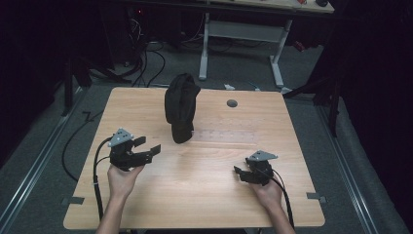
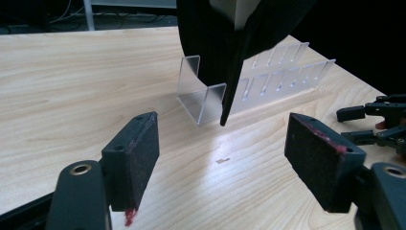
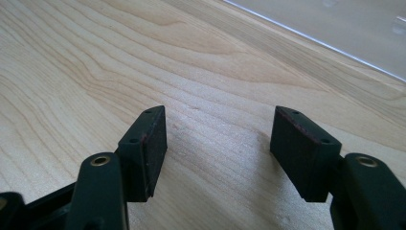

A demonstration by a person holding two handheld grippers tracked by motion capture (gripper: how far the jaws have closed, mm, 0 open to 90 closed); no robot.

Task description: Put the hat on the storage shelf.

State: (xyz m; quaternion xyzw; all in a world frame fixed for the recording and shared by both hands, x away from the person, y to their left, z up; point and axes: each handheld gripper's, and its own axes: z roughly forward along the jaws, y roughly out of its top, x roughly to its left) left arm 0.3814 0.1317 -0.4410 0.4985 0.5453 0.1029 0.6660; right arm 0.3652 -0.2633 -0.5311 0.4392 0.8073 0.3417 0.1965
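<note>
Wooden table (image 1: 195, 195), pale, bare near the front edge.

Clear plastic rack (image 2: 287, 72), slotted, lying long across the table centre. It is nearly invisible from the high view and plain in the left gripper view.

Dark cloth bag (image 1: 180, 105), standing tall at the rack's left end, toward 12 o'clock from table centre; its lower edge hangs over the rack's end piece. Whether it is seated in a slot or merely draped, cannot tell.

Left gripper (image 1: 141, 148), at 8 o'clock from centre, jaws spread wide, nothing held, aimed at the bag's base; near it, not touching.

Right gripper (image 1: 242, 171), at 4 o'clock, jaws spread wide, nothing held, low over bare wood, well apart from the bag.

Risks, as judged:
- The bag looks top-heavy and soft. A nudge low down could tip it toward 12 o'clock.
- The rack looks light and unanchored. Pulling the cloth may drag or flip it.
- The rack's clear edges are hard to see, so a jaw could strike them.
- Pinching loose cloth alone may slip.
</note>
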